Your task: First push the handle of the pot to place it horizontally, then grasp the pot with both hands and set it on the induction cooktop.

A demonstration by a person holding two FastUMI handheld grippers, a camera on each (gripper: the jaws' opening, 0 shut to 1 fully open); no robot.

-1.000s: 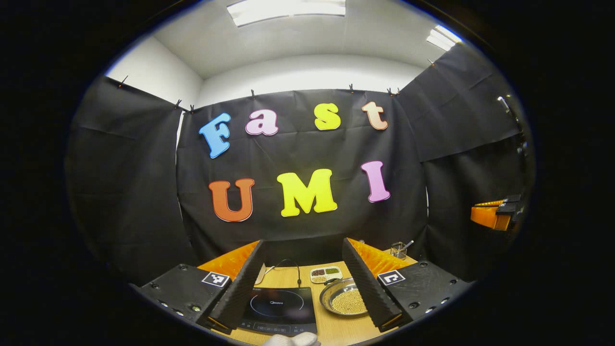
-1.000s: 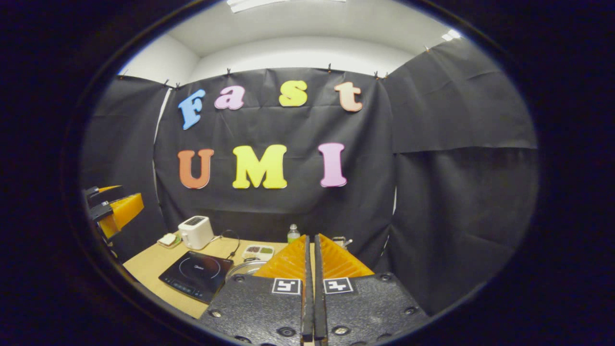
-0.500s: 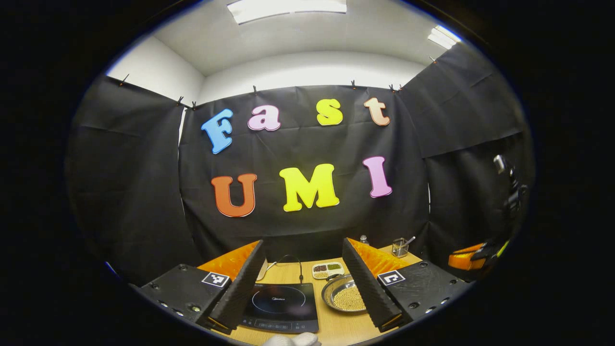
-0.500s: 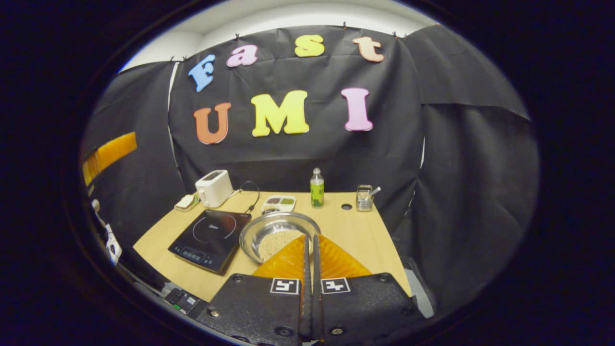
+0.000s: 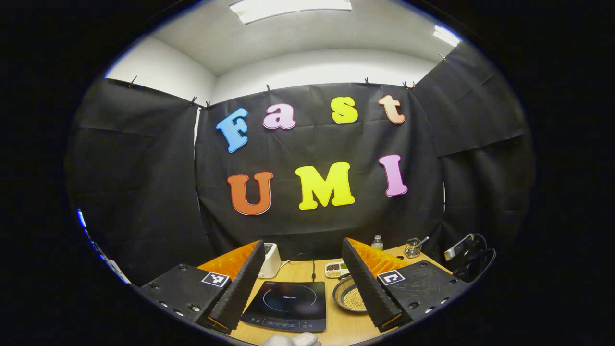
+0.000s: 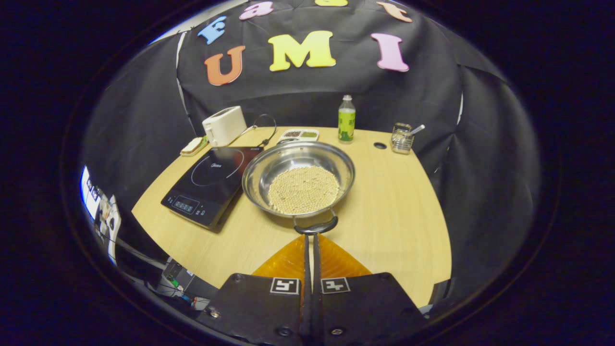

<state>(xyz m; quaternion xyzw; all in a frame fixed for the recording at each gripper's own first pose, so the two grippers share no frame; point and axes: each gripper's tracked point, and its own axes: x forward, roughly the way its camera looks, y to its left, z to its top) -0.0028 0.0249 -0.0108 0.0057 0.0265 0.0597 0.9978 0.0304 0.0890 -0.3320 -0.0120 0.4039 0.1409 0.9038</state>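
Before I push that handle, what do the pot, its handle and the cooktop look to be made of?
The pot looks like polished steel: a bright silver wall with mirror-like reflections. Its handle is a dark loop on thin metal wire, probably plastic or rubber coated, though I can't be sure. The cooktop seems to be black glass: flat, glossy, with a printed ring.

- 1 pot (image 6: 298,175) (beans inside, too many to count)
- 1 induction cooktop (image 6: 211,182)
- 1 toaster (image 6: 224,125)
- 1 green-label bottle (image 6: 345,120)
- 1 divided tray (image 6: 300,135), contents too small to tell
- 1 small glass holder (image 6: 401,138) with 1 utensil in it
- 1 small plate (image 6: 193,145) beside the toaster
- 1 tabletop (image 6: 394,202)
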